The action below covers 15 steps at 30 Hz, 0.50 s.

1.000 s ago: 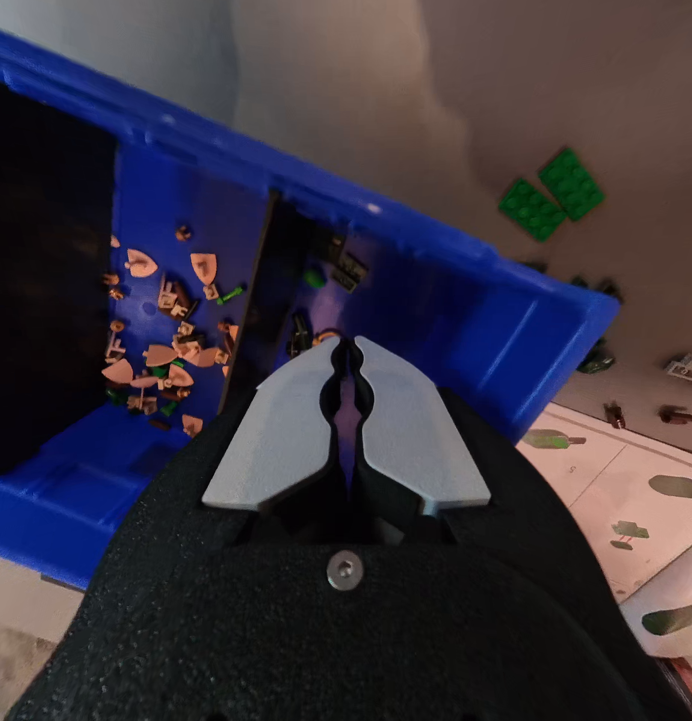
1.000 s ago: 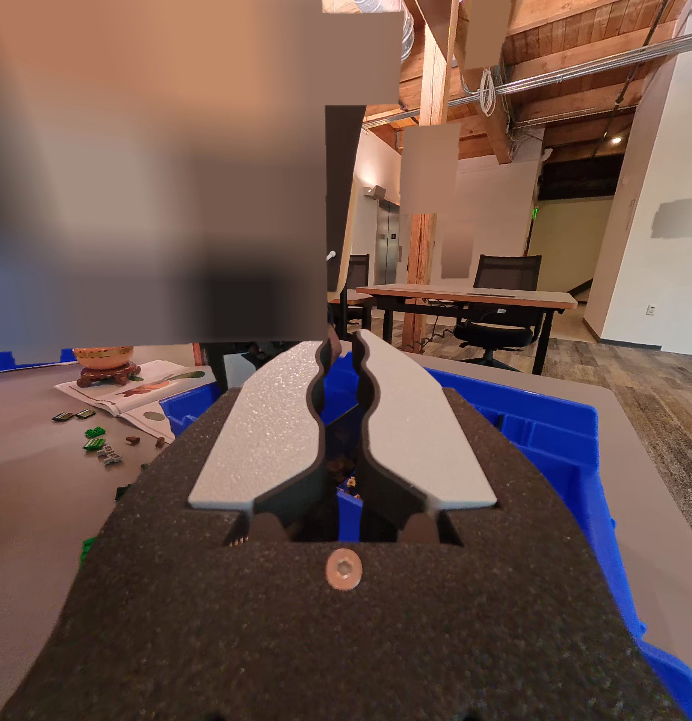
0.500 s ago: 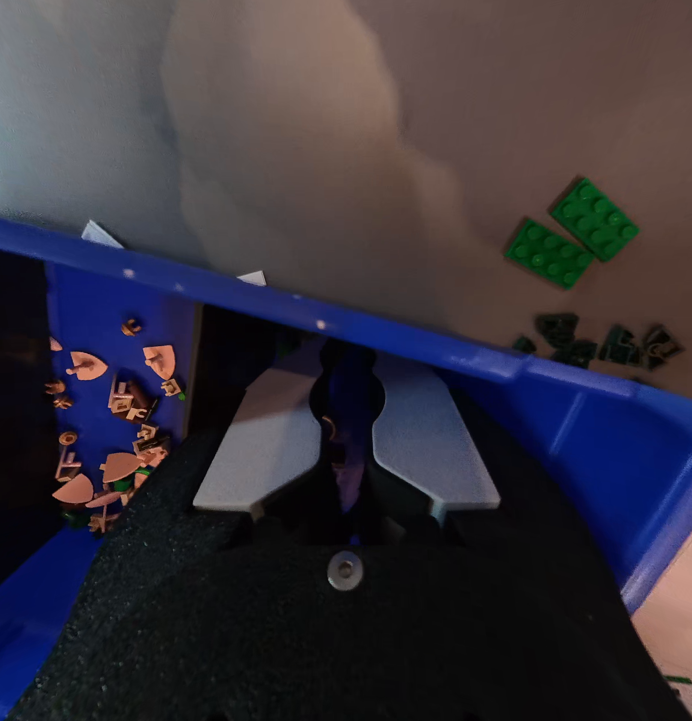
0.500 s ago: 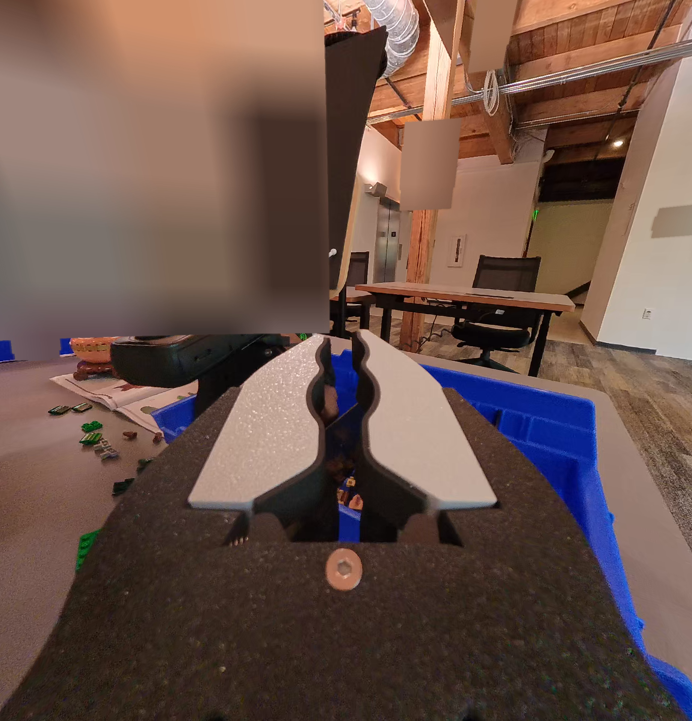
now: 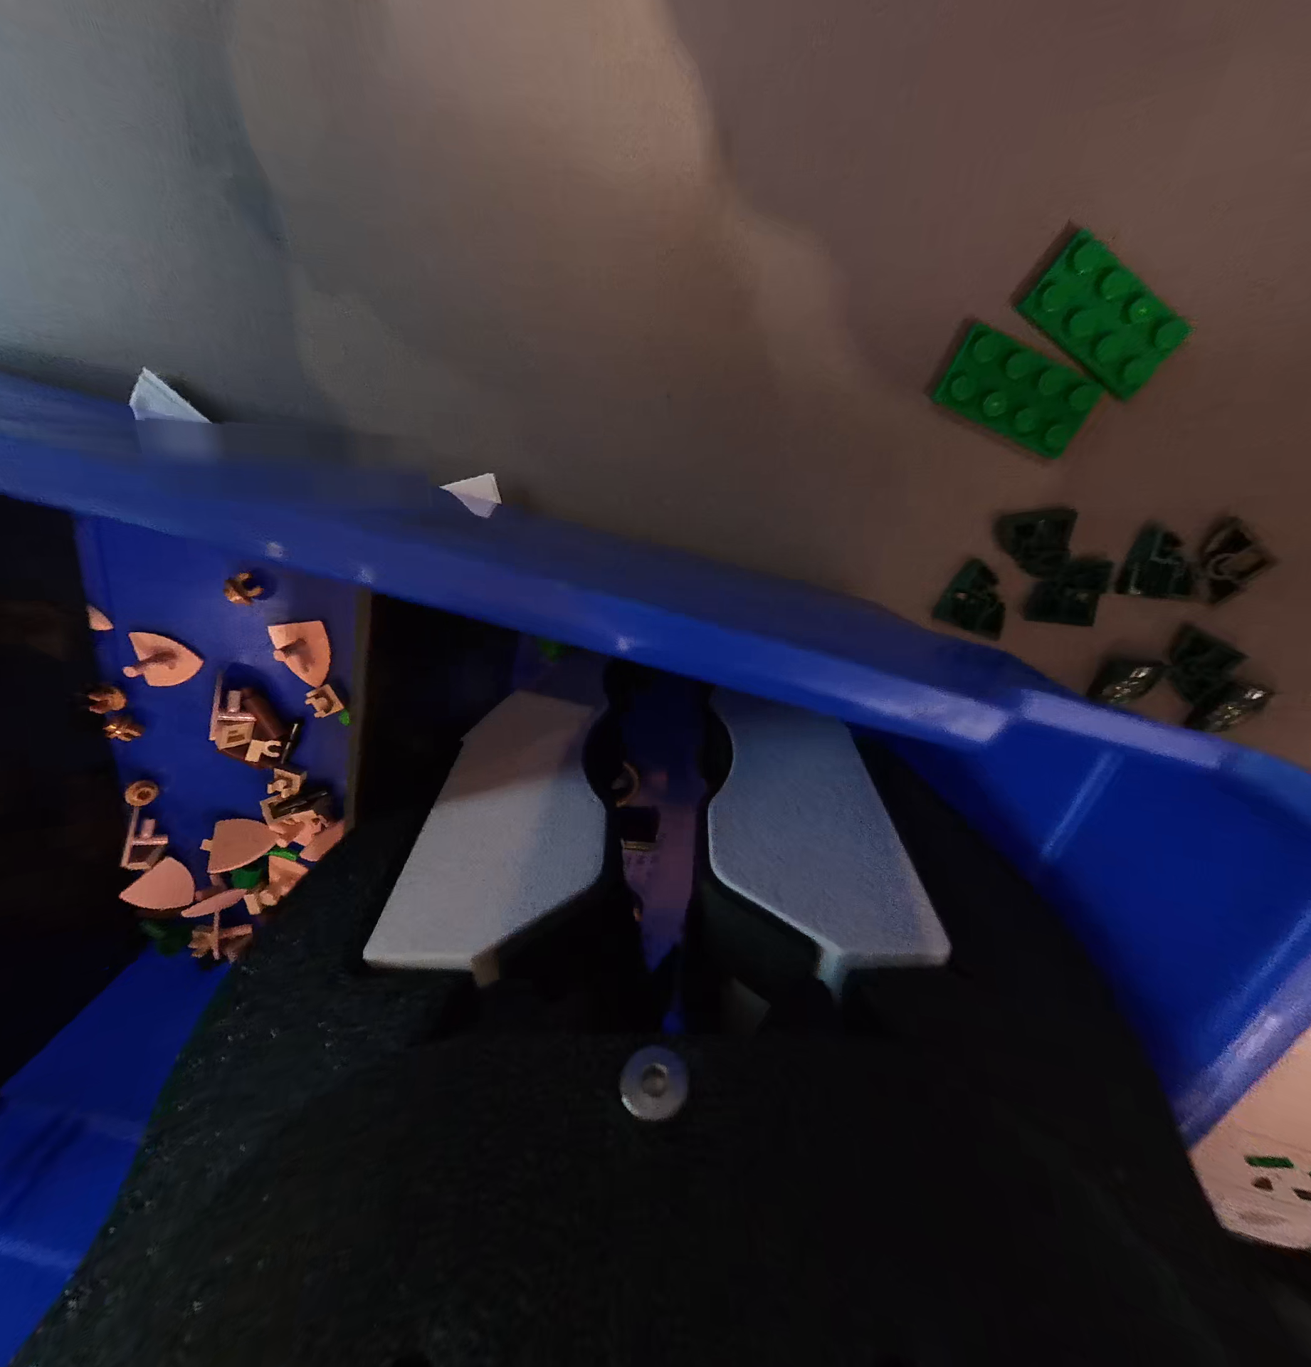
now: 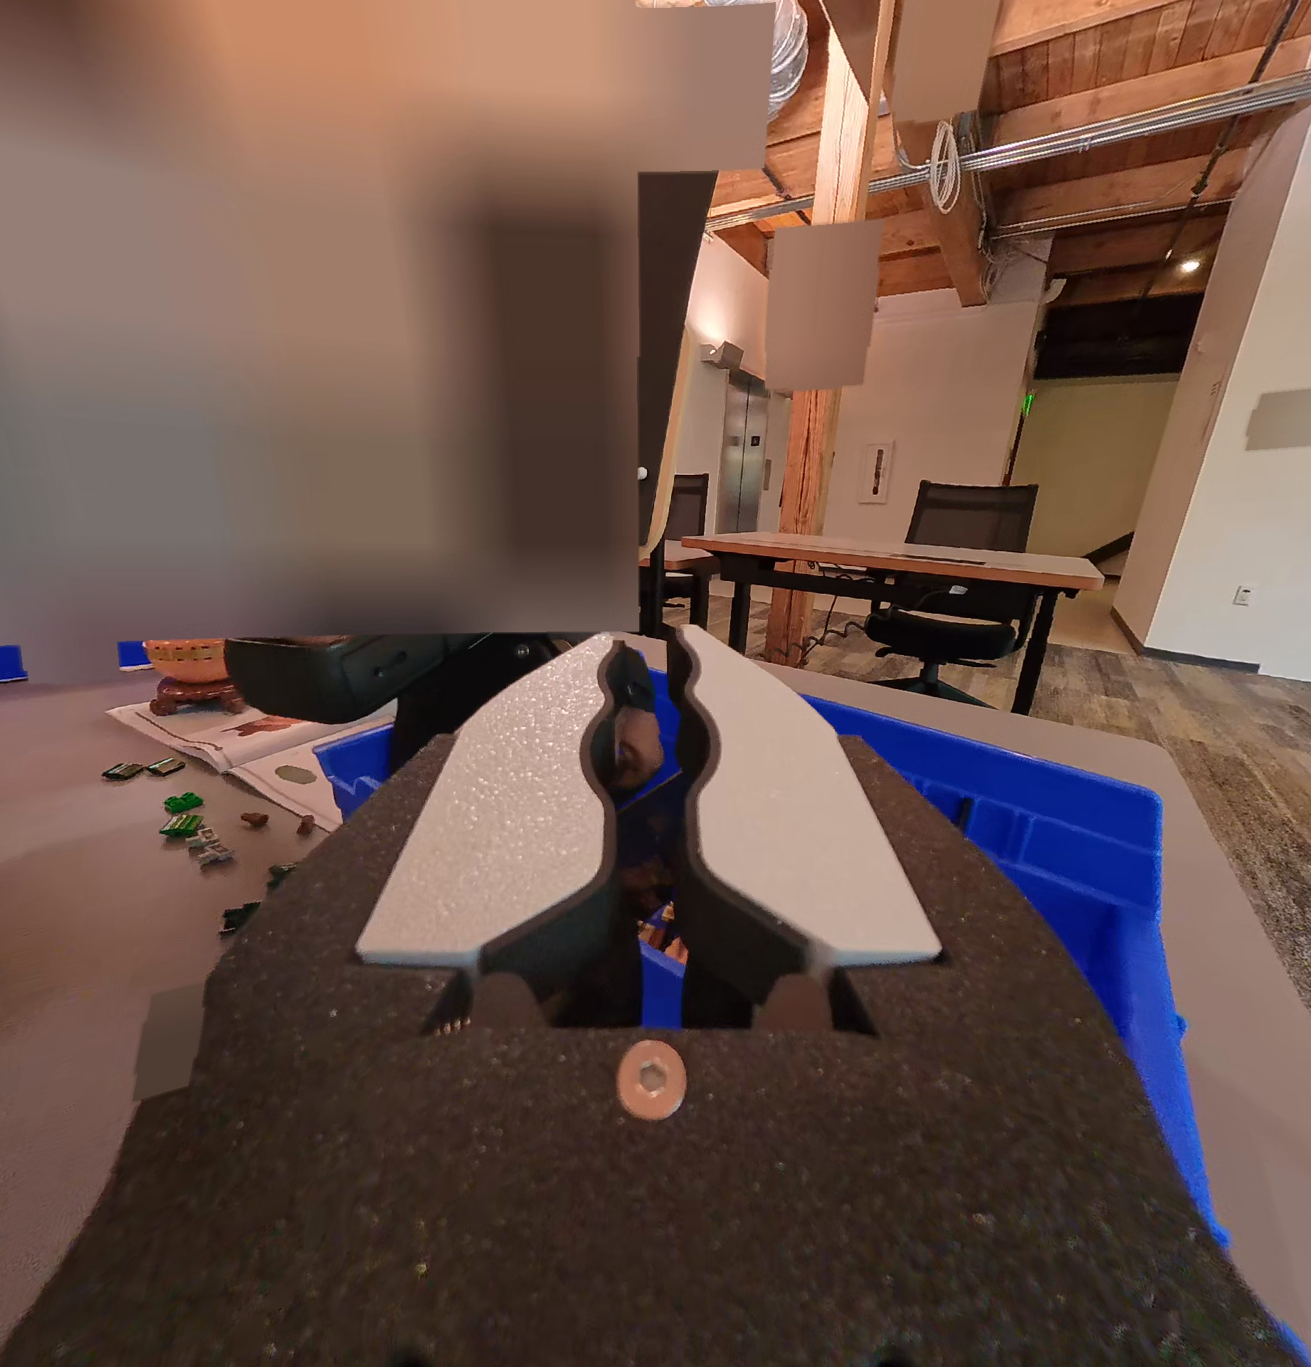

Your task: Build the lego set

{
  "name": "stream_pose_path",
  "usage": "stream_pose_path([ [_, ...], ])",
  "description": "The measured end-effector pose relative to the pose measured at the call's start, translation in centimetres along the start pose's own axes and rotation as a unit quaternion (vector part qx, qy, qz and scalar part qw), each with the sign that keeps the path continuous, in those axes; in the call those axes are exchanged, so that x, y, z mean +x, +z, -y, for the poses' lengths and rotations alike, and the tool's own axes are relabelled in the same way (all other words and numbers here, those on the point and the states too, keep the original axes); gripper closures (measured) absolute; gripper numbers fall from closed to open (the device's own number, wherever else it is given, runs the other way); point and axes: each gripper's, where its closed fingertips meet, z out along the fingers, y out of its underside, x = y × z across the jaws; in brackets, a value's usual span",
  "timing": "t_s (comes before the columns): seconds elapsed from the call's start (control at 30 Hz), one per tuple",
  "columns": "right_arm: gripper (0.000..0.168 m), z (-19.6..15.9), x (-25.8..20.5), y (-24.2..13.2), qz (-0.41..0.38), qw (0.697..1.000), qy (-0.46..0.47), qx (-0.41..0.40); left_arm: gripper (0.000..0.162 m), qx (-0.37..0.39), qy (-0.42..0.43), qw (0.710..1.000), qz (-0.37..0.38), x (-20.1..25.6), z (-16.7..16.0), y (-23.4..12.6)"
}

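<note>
A blue sorting bin [image 5: 786, 629] holds loose lego pieces. One compartment has several tan curved pieces [image 5: 231, 843]. My left gripper [image 5: 656, 710] is open and reaches down into the neighbouring compartment, its tips hidden behind the bin rim. A small gold piece [image 5: 627, 780] and a dark piece [image 5: 638, 825] lie on the bin floor between its fingers. My right gripper [image 6: 646, 651] hovers above the bin [image 6: 1044, 836], jaws slightly apart and empty. The left gripper's black body [image 6: 327, 680] shows beyond it.
Two bright green plates [image 5: 1067, 348] and several dark green pieces [image 5: 1126, 577] lie on the table outside the bin. An instruction booklet [image 6: 253, 747] and a gold bowl model [image 6: 187, 666] sit at the far left. A desk and chairs stand behind. My hands' fingertips stand some 20 centimetres from each other.
My left gripper has gone from shut above the bin to open, and dropped down into the compartment. It has come into the right wrist view. The right gripper has barely moved.
</note>
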Motion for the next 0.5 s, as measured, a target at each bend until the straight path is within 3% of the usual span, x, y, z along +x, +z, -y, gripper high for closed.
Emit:
stream_pose_path([
  [0.27, 0.158, -0.1, -0.5, 0.7, 0.013, 1.0, -0.004, 0.001, 0.153, 0.046, 0.01, 0.999, 0.021, -0.2, 0.3, 0.6],
  [0.5, 0.157, 0.2, -0.6, 0.6, 0.013, 1.0, -0.01, 0.002, 0.162, 0.033, 0.006, 0.999, 0.01, -0.4, -0.4, -0.6],
])
